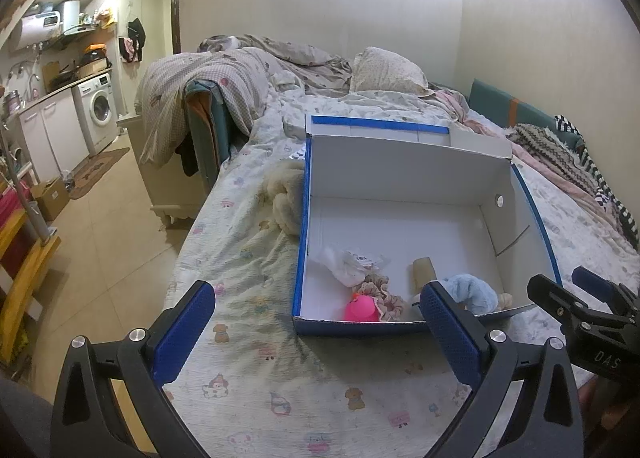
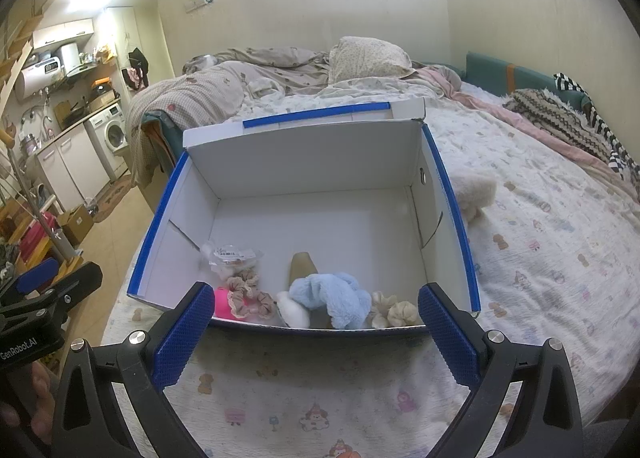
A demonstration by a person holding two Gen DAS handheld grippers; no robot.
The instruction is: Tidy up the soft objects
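An open white box with blue edges sits on the bed. Along its near wall lie a blue plush, a pink toy, scrunchies, a white pouch, a tan roll and cream puffs. A cream fluffy toy lies outside the box, by its left side in the left wrist view and by its right side in the right wrist view. My left gripper and right gripper are open and empty, just in front of the box.
The bed sheet has cartoon prints. Rumpled duvets and a pillow lie at the far end, knitted clothes at the right. Left of the bed is tiled floor, a washing machine and cardboard boxes.
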